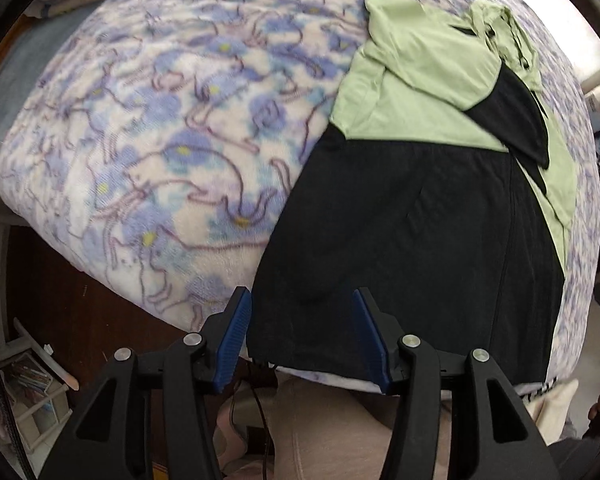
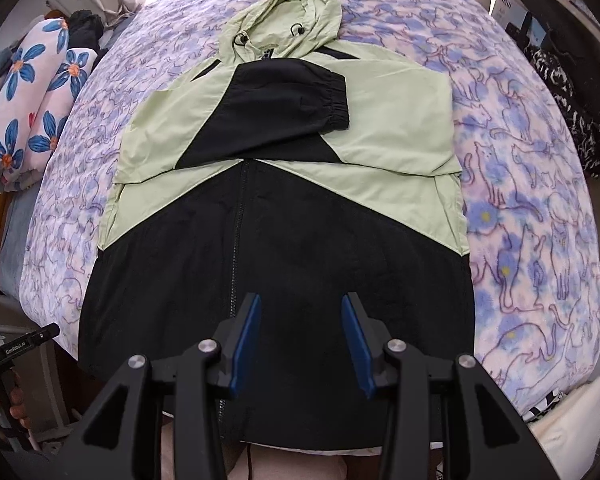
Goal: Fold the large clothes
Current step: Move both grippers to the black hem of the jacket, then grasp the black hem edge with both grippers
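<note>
Left gripper [image 1: 302, 334]: jaws spread apart, nothing between them, poised over the jacket's [image 1: 412, 220] black hem at the near edge of the bed [image 1: 140, 140]. Hem's left corner sits just beside the left blue pad; can't tell if it touches.

Right gripper [image 2: 300, 340]: jaws likewise released, empty, over the black lower panel of the jacket [image 2: 292, 240], just right of the zipper [image 2: 236, 264]. The left-hand gripper body shows at the left edge of the right wrist view, off the bed.

Jacket lies flat, front up, zipper closed, hem at the bed's near edge, running lengthwise toward the far edge. Lower half black, upper half light green. Both sleeves folded in across the chest; the black sleeve [image 2: 284, 108] with its elastic cuff lies on top, cuff pointing right. Hood [image 2: 288, 20] flat at the far end, two drawstring toggles showing.

Under it, a purple-and-white cat-print blanket [image 2: 520, 200] covers the bed. Floral pillow [image 2: 32, 100] at the bed's far left corner. Box [image 2: 512, 4] beyond the far right corner.
</note>
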The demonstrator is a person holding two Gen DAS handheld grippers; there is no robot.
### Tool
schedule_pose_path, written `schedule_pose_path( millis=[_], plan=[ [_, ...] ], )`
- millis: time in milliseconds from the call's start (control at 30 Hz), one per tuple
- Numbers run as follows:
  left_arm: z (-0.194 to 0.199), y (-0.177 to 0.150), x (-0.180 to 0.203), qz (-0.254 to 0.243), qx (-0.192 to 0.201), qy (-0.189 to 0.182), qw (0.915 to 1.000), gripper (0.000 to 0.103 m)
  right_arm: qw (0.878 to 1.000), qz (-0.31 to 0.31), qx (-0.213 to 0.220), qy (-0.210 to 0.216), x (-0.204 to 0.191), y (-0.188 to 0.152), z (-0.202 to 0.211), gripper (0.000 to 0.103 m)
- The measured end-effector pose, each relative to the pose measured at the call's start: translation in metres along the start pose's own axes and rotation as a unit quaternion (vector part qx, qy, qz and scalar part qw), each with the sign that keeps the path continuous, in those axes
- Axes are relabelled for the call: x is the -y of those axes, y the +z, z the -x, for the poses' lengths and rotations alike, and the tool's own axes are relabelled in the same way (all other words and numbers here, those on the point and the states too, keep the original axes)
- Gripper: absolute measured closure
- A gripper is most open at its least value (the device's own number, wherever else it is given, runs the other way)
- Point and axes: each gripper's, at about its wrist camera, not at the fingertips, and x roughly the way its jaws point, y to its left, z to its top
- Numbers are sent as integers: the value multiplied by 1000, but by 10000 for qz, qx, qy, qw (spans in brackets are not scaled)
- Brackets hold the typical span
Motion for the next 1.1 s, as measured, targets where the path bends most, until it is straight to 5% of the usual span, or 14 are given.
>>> schedule_pose_path(
  millis=[733, 1100],
  plan=[
    [-52, -11, -33, -1, -343, -1090, 9935, 52, 9943, -1044, -93, 204, 25, -94, 19, 61],
    [-90, -9, -33, -266, -235, -1074, 9936, 51, 9906, -1366, 82, 94, 53, -122, 24, 61]
  ],
)
